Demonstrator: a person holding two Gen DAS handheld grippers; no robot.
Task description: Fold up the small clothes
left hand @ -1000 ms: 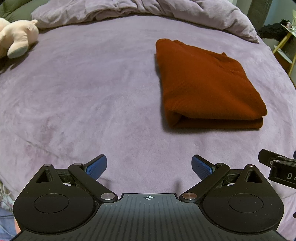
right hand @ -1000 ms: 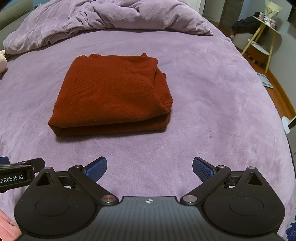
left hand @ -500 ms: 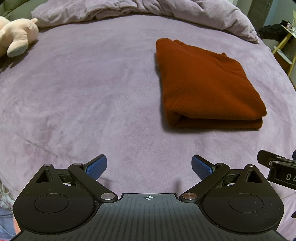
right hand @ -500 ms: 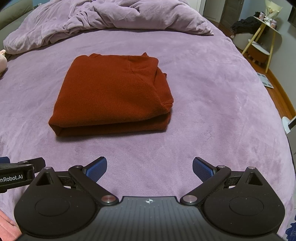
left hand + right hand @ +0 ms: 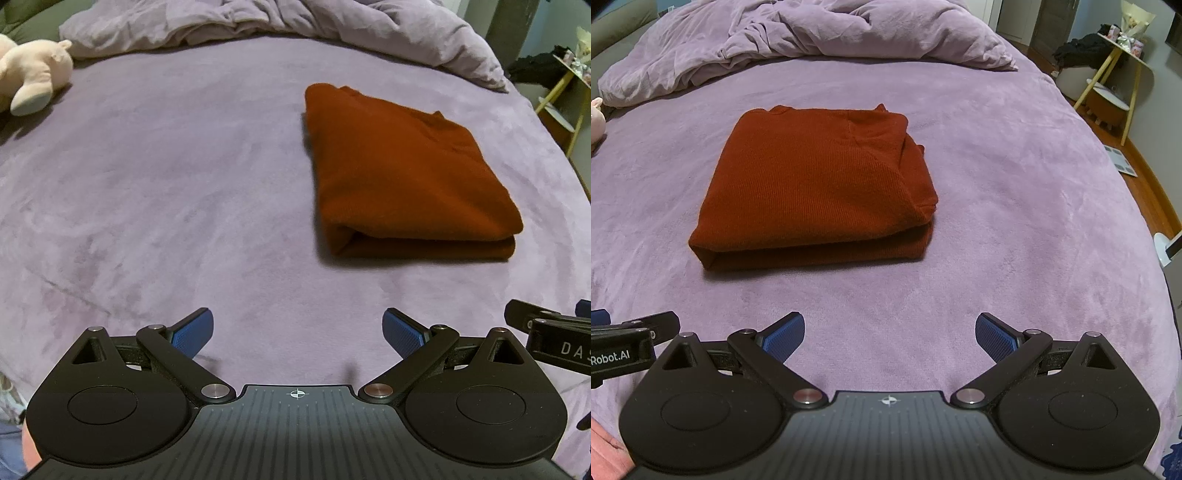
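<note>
A rust-red garment lies folded into a neat rectangle on the purple bedspread. In the right wrist view the garment sits ahead and left of centre, its folded edge toward me. My left gripper is open and empty, low over the bedspread, short of the garment and to its left. My right gripper is open and empty, also short of the garment. Each gripper shows at the edge of the other's view.
A rumpled purple duvet is piled at the far end of the bed. A pale pink plush toy lies at the far left. A yellow-legged side table and wooden floor are off the bed's right edge.
The left wrist view has shifted slightly, with the plush toy sliding a little to the right. The garment and right gripper have not moved.
</note>
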